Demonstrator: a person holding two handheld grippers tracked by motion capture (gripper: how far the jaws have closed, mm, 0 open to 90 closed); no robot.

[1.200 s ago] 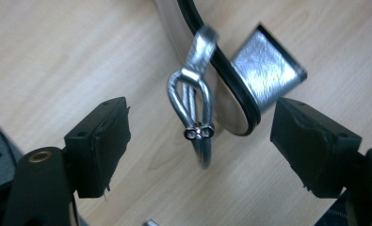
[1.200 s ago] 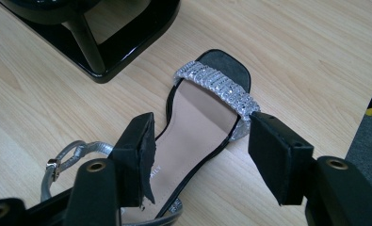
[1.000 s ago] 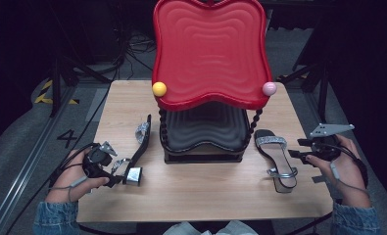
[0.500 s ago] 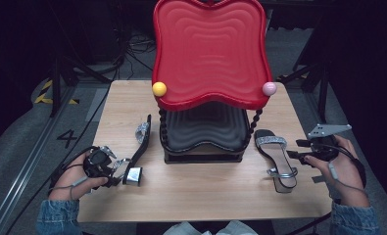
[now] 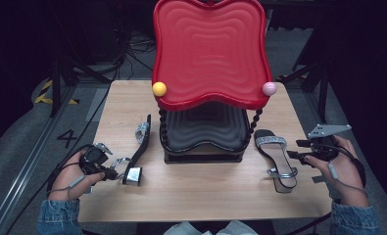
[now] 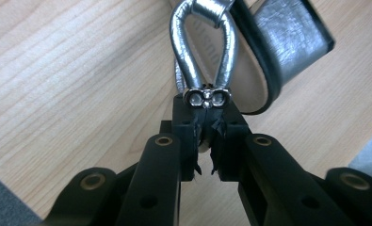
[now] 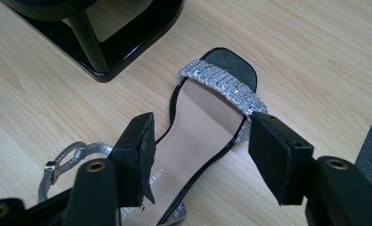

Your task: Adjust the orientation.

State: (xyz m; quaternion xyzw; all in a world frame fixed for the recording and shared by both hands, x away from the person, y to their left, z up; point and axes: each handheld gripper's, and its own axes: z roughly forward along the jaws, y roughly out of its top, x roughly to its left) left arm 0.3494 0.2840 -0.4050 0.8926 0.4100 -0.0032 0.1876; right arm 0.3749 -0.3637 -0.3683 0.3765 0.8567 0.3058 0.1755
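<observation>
Closing fast — the left hand-held gripper [image 6: 206, 123] has just snapped its jaws onto the silver strap [image 6: 203, 47] of the left sandal [image 5: 136, 149], which lies on its side near the surface's [image 5: 205, 196] left front. Right hand-held gripper [image 7: 200, 155] hasn't budged — jaws spread, unclamped, over the right sandal [image 5: 277, 156] lying flat beside the red rack [image 5: 210, 54].

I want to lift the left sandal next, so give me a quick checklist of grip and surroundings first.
1. Left gripper jaws, just closed, pinch the silver ankle strap: ok.
2. Grip is on the strap alone, by the buckle; shoe may swing: not ok.
3. Left sandal lies on its side beside the shoe rack: ok.
4. Right gripper open over the right sandal: ok.
5. Lower shelf free: cannot tell.
</observation>
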